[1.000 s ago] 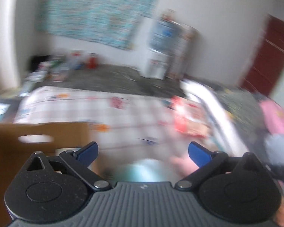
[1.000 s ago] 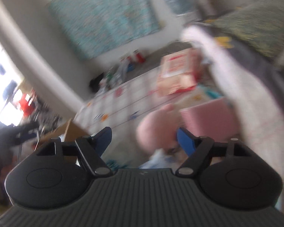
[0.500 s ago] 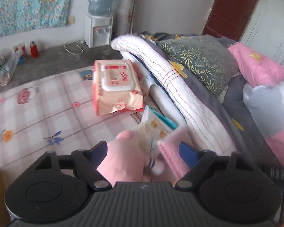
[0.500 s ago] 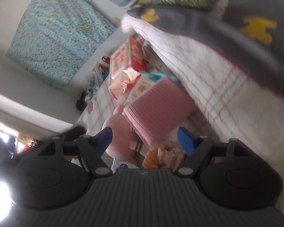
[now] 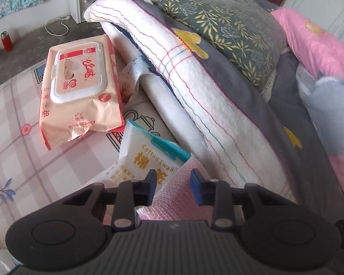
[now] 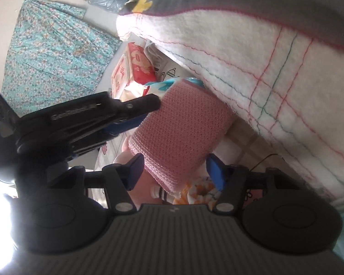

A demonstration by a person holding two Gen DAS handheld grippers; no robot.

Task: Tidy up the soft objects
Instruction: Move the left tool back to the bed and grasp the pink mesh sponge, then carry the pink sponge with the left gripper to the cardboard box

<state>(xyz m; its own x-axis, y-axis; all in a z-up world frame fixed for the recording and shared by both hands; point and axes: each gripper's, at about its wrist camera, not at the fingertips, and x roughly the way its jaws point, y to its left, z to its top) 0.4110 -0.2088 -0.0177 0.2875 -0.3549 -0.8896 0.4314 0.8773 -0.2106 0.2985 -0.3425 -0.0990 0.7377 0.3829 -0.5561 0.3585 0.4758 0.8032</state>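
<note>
Checked bedding (image 5: 34, 160) covers the bed, with a folded white blanket (image 5: 206, 105) piled along its right edge and a wipes pack (image 5: 80, 87) lying flat further up. A pink sponge (image 6: 178, 133) rests against the blanket's foot, beside a cotton swab bag (image 5: 146, 158). The left tongs (image 5: 173, 182) have just been closing and stand narrow, astride the sponge's upper corner; whether the pads press it I cannot tell. The right tongs (image 6: 175, 171) have also been closing, now about half open, the sponge's lower end between them, the right pad clear of it. Under the sponge lie a pink plush toy (image 6: 146, 183) and an orange-and-white cloth (image 6: 199, 192).
</note>
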